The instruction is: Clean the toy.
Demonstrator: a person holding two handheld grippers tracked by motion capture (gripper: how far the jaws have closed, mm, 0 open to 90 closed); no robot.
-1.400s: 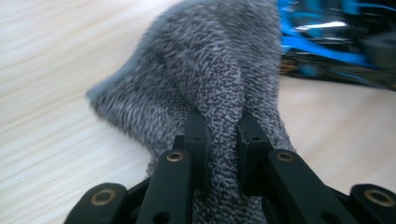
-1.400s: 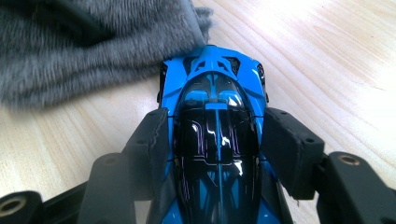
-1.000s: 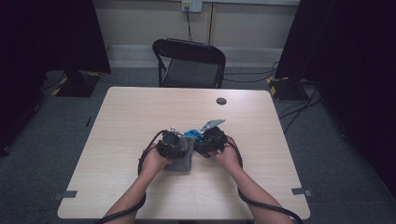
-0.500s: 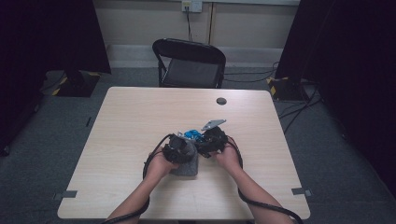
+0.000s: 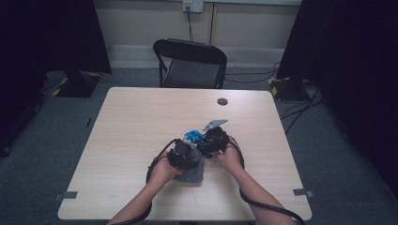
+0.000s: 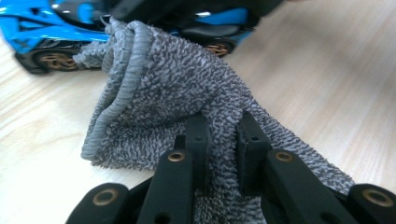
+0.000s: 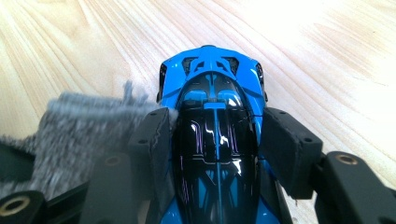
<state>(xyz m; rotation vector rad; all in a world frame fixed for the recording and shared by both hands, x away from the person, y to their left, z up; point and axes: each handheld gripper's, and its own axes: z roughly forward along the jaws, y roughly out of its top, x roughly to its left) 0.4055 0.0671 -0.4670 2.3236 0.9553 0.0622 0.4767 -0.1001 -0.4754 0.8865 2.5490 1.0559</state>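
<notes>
Gripping from both sides, the right gripper (image 7: pixel 215 154) has its jaws pressed against the flanks of the blue toy car (image 7: pixel 212 135), which sits on the wooden table (image 5: pixel 141 122) a little toward the person from its centre. Taking the car as landmark: the folding chair (image 5: pixel 190 63) stands well beyond it, past the table's far edge; the grey terry cloth (image 6: pixel 187 98) lies bunched just beside it, one hemmed corner raised against the car's side. Pinched shut on a fold of that cloth is the left gripper (image 6: pixel 222 140), on the car's near left in the high view. The car's long axis runs along the right gripper's jaws, its vented blue end pointing away from that hand.
</notes>
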